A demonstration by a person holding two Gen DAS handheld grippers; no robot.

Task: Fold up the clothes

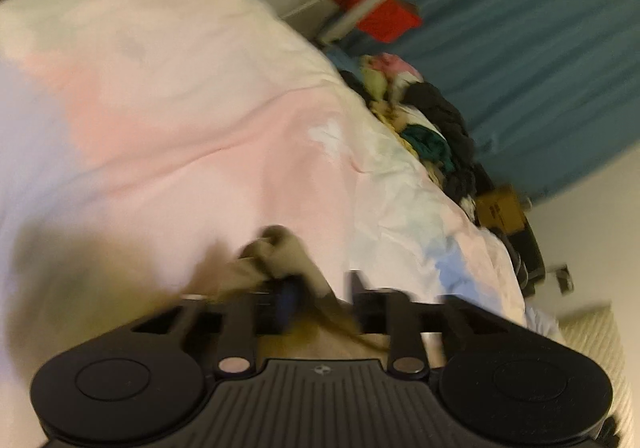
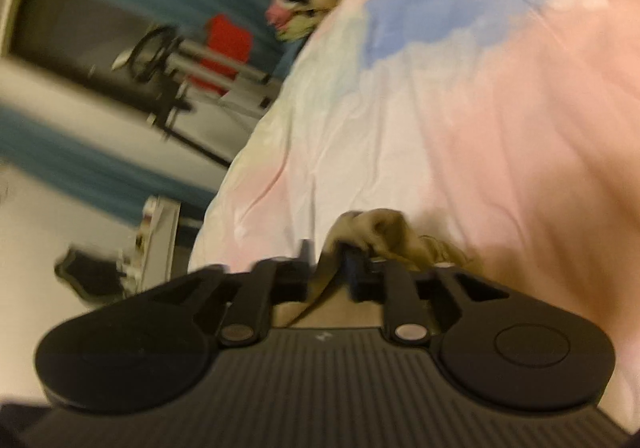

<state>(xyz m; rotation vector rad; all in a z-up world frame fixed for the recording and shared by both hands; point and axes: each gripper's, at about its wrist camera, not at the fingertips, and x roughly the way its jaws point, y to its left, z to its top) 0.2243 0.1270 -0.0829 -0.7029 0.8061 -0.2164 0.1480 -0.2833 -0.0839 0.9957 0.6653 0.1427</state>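
Left wrist view: the left tongs (image 1: 320,288) pinch a bunched corner of the beige garment (image 1: 264,252) above the pastel bed (image 1: 180,96); blurred, so the bite looks shallow and could slip. A clothes pile (image 1: 432,128) crowds the far edge.

Right wrist view: the right tongs (image 2: 328,268) likewise clamp beige garment (image 2: 372,228); uneven pulling may twist it.

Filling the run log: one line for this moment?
left gripper: shut on tan garment | right gripper: shut on tan garment | over pastel bedspread | frames blurred
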